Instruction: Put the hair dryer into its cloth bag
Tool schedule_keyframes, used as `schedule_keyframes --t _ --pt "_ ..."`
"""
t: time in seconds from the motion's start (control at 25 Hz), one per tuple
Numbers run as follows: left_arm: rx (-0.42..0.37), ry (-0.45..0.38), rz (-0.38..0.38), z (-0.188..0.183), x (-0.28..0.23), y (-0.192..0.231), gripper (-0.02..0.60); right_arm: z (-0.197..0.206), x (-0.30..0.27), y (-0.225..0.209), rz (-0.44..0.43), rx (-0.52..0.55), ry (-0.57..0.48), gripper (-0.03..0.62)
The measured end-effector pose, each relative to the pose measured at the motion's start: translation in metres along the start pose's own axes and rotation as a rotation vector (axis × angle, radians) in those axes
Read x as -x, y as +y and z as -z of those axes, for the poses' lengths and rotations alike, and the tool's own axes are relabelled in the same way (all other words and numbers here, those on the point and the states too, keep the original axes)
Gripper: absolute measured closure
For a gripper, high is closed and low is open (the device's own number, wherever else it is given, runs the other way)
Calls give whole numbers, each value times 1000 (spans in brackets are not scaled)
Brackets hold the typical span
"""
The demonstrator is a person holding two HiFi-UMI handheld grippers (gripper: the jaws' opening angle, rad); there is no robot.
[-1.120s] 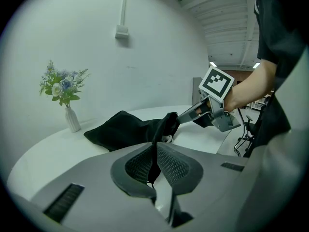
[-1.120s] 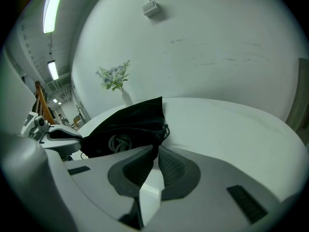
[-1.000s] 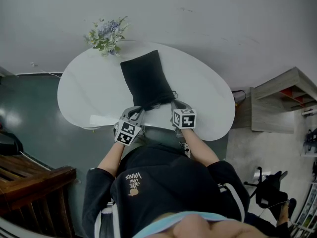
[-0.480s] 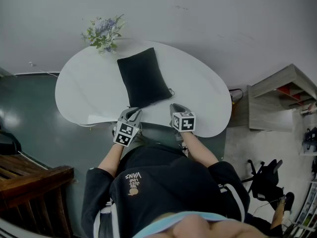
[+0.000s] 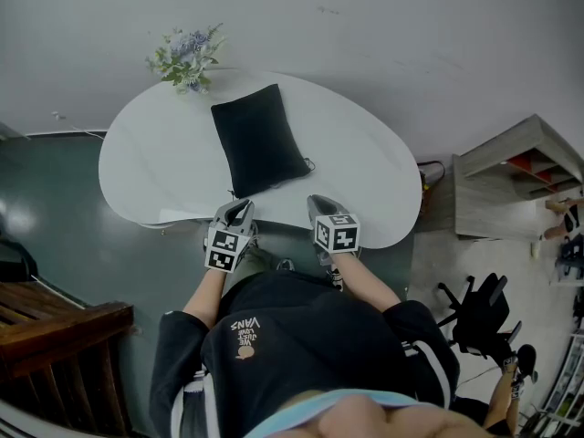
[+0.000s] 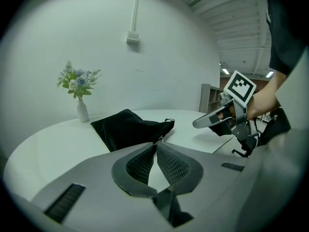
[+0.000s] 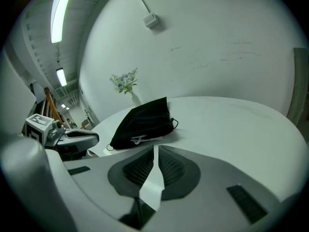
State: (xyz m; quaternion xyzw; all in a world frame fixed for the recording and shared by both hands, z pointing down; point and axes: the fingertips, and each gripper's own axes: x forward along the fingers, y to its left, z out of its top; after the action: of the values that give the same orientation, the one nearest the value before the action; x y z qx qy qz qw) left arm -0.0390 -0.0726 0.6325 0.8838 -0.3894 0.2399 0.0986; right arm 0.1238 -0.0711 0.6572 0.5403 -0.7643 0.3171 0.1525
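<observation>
Farther back from the plump black cloth bag (image 5: pixel 258 140), left gripper (image 5: pixel 243 206) and right gripper (image 5: pixel 316 201), jaws clenched empty.

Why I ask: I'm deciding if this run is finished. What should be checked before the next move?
1. Left gripper empty, jaws together: ok.
2. Right gripper empty, jaws together: ok.
3. Cloth bag lying on the table, apart from both grippers: ok.
4. Hair dryer inside the bag: cannot tell; none is in view.
5. Vase of flowers upright beyond the bag: ok.
</observation>
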Motion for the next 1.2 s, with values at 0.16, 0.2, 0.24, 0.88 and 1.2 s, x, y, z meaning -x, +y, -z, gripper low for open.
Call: schedule_keyframes --t 0.16,0.2,0.24,0.88,1.2 --pt "41 -46 -20 -7 11 -3 549 -11 20 14 -32 22 -64 540" --pt "47 -57 -25 -9 14 -4 551 -13 24 18 -42 25 -78 540" --pt "54 -68 -30 -11 17 -4 555 -15 29 22 -52 25 -91 540" --pt "110 -187 -54 -33 52 -17 563 -19 65 51 -123 -38 -161 543" --pt "123 -216 -63 -34 64 -20 563 -24 72 54 -104 -17 -180 546"
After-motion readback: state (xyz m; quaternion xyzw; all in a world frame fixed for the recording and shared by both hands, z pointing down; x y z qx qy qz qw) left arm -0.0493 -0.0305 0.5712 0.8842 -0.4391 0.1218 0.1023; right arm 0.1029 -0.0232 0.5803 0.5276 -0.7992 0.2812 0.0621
